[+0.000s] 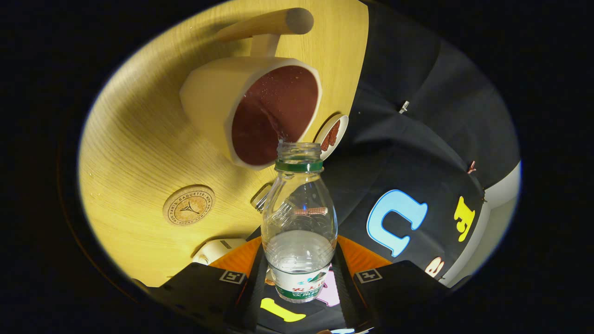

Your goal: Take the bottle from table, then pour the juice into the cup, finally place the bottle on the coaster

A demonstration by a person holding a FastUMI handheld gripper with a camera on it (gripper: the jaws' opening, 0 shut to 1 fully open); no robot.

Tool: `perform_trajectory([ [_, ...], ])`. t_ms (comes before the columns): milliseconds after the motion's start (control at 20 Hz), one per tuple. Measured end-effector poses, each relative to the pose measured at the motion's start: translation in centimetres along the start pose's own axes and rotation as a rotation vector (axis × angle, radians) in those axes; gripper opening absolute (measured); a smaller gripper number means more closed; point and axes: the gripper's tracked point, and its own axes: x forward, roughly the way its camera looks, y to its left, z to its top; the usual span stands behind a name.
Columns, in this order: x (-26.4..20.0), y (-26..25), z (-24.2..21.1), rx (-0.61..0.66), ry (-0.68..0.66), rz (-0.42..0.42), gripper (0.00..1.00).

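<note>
Half the liquid's left: the gripper point(299, 271) pinches the clear plastic bottle point(299, 222), mid-pour into the cream cup point(218, 99) at upper centre. Next probably the round cork coaster point(189, 205), lower left.

One clear plastic bottle point(299, 227) with a green neck ring and a green-and-white label is showing, and one pair of tongs point(299, 278) is closing both fingers on its lower body. One cream cup point(253, 109) with a dark red inside and a long wooden handle is standing on the one pale wood-grain worktop point(134, 139), and one round cork coaster point(189, 205) with a printed ring of letters is lying there too. One small round white dish point(332, 135) with reddish-brown pieces, one whitish object point(218, 249) near the fingers and one clear lidded thing point(261, 198) behind the bottle are also counting as singles.
</note>
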Motion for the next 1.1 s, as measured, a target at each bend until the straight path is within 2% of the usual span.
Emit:
perform_trajectory([
  [450,0.24,-0.71,0.20,-0.091,-0.014,-0.001,0.70],
  [1100,0.34,-0.33,-0.32,-0.113,0.002,0.037,0.70],
])
